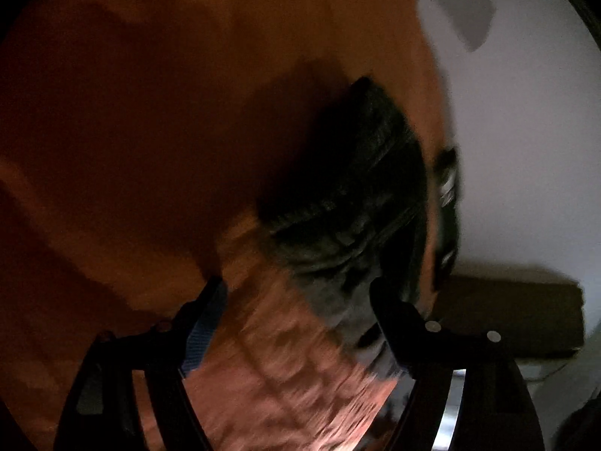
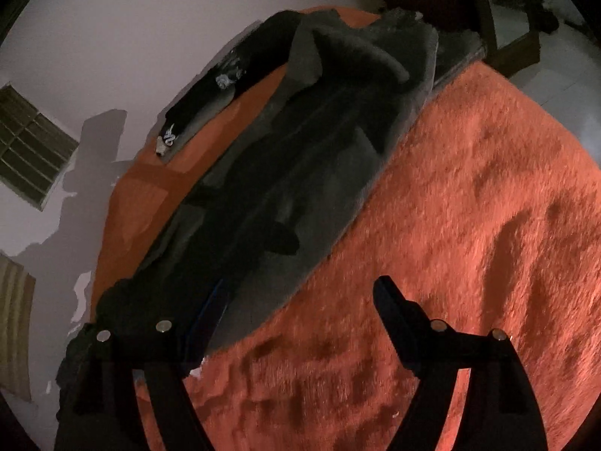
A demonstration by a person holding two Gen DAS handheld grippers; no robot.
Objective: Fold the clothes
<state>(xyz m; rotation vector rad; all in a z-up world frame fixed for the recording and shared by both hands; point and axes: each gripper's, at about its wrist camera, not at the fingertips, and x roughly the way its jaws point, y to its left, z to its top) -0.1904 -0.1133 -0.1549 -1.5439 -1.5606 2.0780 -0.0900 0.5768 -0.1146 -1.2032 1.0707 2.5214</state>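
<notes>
So here's where we are with the folding: the dark grey garment [image 2: 300, 173] is lying long and fairly flat on the fuzzy orange blanket [image 2: 469, 225], stretching away ahead and to the left of our right tool [image 2: 300, 308], with its near end bunched up right at that tool's left finger. It looks like trousers or something similarly long, but the light is too dim for us to swear to it. A second black piece [image 2: 221, 90] lies just beyond it, further out to the left near the wall. Our right tool stands wide with nothing between its fingers, only blanket under the gap. Our left tool [image 1: 300, 300] is wide too and holds nothing, hanging close over the blanket with a rumpled dark end of the garment [image 1: 349, 195] just ahead of its right finger; that view is blurry, so we can't tell if anything touches. Honestly this fits two stages: the garment laid out ready for a fold, or one lengthwise fold made and the hands let go. Either way we reckon the next fold needs both tools pinching a matching pair of corners on one end, getting under both layers, and carrying them evenly so the fuzzy blanket doesn't drag the cloth crooked.
</notes>
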